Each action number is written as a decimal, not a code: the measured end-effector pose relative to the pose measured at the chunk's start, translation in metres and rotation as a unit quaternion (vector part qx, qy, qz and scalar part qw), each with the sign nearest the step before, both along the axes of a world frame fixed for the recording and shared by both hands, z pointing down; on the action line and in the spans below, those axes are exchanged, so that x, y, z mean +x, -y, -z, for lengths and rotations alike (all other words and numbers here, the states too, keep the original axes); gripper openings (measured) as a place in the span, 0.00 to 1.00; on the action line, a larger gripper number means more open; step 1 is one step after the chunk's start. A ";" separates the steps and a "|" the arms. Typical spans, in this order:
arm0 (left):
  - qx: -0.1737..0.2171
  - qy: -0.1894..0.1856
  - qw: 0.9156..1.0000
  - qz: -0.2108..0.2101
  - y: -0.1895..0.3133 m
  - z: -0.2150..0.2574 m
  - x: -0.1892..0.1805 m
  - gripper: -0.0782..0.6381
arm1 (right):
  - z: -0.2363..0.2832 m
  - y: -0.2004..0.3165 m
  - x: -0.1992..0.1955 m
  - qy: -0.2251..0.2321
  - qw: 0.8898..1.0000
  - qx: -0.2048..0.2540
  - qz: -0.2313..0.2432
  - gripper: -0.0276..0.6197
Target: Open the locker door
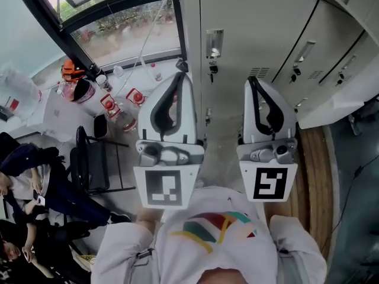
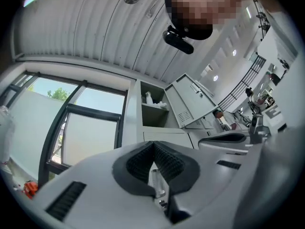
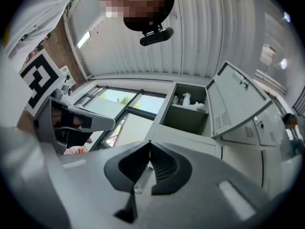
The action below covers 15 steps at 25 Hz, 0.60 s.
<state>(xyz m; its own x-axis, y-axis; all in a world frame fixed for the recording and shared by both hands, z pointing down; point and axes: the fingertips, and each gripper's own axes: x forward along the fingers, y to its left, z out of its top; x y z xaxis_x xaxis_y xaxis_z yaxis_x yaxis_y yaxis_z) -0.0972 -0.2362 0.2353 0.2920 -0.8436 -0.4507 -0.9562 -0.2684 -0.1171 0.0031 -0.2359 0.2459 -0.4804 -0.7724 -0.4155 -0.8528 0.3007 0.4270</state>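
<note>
In the head view a closed pale grey locker door [image 1: 249,34] stands ahead, with a metal latch plate [image 1: 214,43] and a key [image 1: 212,70] hanging below it. My left gripper [image 1: 179,76] and right gripper [image 1: 251,80] are held side by side close to the person's chest, both shut and empty, short of the lockers. The left gripper view tilts upward past the shut left gripper [image 2: 153,143] to an upper locker compartment [image 2: 155,109] with its door [image 2: 183,104] swung open. The right gripper [image 3: 149,142] faces the same open compartment [image 3: 188,111] and door [image 3: 233,101].
A table with bottles and red-topped containers [image 1: 118,105] stands at the left under a large window [image 1: 118,22]. A black chair [image 1: 89,164] and seated people [image 1: 23,176] are at the lower left. More locker doors [image 1: 320,46] run to the right, above a wooden strip [image 1: 314,170].
</note>
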 end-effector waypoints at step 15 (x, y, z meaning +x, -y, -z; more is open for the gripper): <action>-0.098 -0.037 0.994 0.037 -0.001 -0.076 -0.014 0.13 | -0.075 -0.007 -0.020 0.018 0.994 -0.098 0.038 0.05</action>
